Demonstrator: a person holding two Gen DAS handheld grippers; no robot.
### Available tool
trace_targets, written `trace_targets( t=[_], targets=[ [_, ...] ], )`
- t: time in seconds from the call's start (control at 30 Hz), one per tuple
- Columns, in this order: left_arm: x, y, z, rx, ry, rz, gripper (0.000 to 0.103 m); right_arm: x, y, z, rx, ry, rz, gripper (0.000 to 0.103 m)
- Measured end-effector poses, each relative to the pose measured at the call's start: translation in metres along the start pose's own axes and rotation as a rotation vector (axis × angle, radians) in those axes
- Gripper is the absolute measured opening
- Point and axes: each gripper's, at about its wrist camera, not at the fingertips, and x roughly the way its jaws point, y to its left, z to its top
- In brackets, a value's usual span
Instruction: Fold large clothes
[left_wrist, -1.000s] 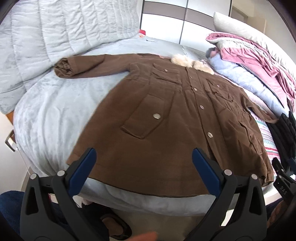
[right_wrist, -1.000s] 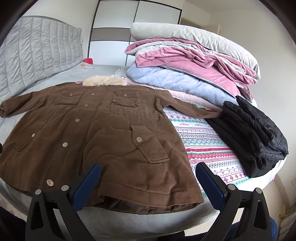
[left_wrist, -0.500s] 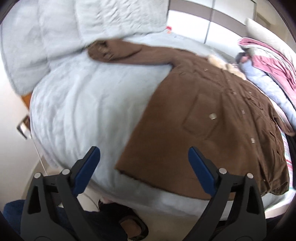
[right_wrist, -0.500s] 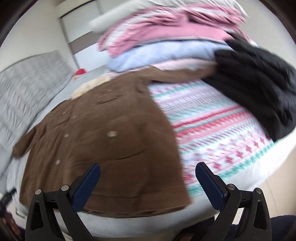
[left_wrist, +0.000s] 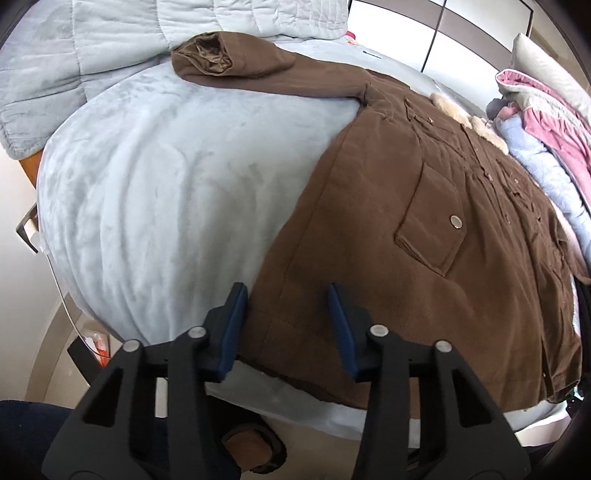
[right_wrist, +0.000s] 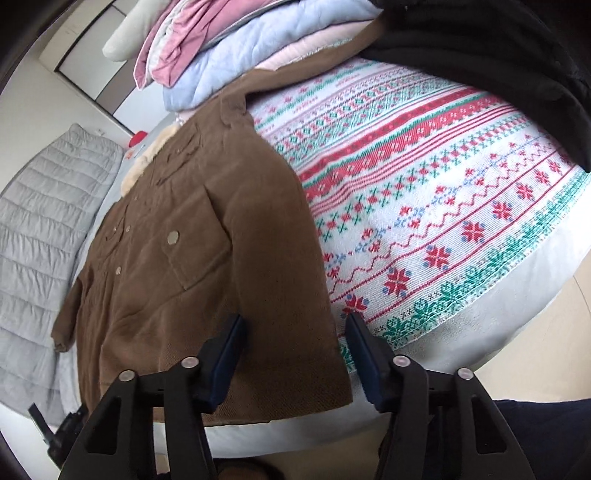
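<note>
A bedroom with a wardrobe at the back holds a bed (left_wrist: 155, 177) under a pale blue cover, and the brown coat (left_wrist: 424, 229) lies spread flat on it, front up, collar toward the far end and hem at the near edge. Its near sleeve (left_wrist: 266, 70) stretches out sideways toward a grey quilt (left_wrist: 92, 48); the other sleeve runs under a stack of folded bedding (right_wrist: 221, 62) and beside a black jacket (right_wrist: 498, 48). A patterned blanket (right_wrist: 424, 206) lies next to the coat's far side.

The left claw (left_wrist: 287, 317) sits over the coat's near hem corner, and the right claw (right_wrist: 293, 341) over the opposite hem corner. Both have just been closing, yet the pads are apart with the cloth between them, not visibly pinched.

The step in hand looks like taking hold of the 2 hem corners for the first fold. The next move probably calls for closing fully on the thick cloth, catching both layers, then lifting the hem evenly toward the collar so the coat does not skew.
</note>
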Motion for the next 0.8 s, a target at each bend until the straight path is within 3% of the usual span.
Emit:
trace_targets(
  t=[0.07, 0.13, 0.27, 0.43, 0.53, 0.8],
  targets=[
    [0.001, -0.001, 0.0, -0.003, -0.001, 0.007, 0.035, 0.0, 0.002, 0.0, -0.014, 0.0, -0.003, 0.049],
    [-0.001, -0.003, 0.0, 0.009, -0.015, 0.021, 0.02, 0.001, 0.007, 0.0, -0.047, 0.008, 0.022, 0.013],
    [-0.009, 0.0, 0.004, 0.007, -0.041, 0.026, 0.013, -0.015, 0.022, -0.001, -0.133, -0.056, 0.004, 0.011],
    [-0.049, 0.009, 0.01, -0.021, -0.145, -0.006, 0.012, -0.059, 0.019, 0.016, -0.135, -0.14, 0.086, 0.01],
    [-0.066, 0.006, 0.011, -0.009, -0.161, -0.024, 0.012, -0.079, 0.023, 0.025, -0.138, -0.174, 0.113, 0.01],
    [-0.034, 0.012, -0.004, 0.007, -0.071, 0.05, 0.012, -0.042, -0.004, 0.018, -0.106, -0.06, -0.01, 0.01]
  ],
)
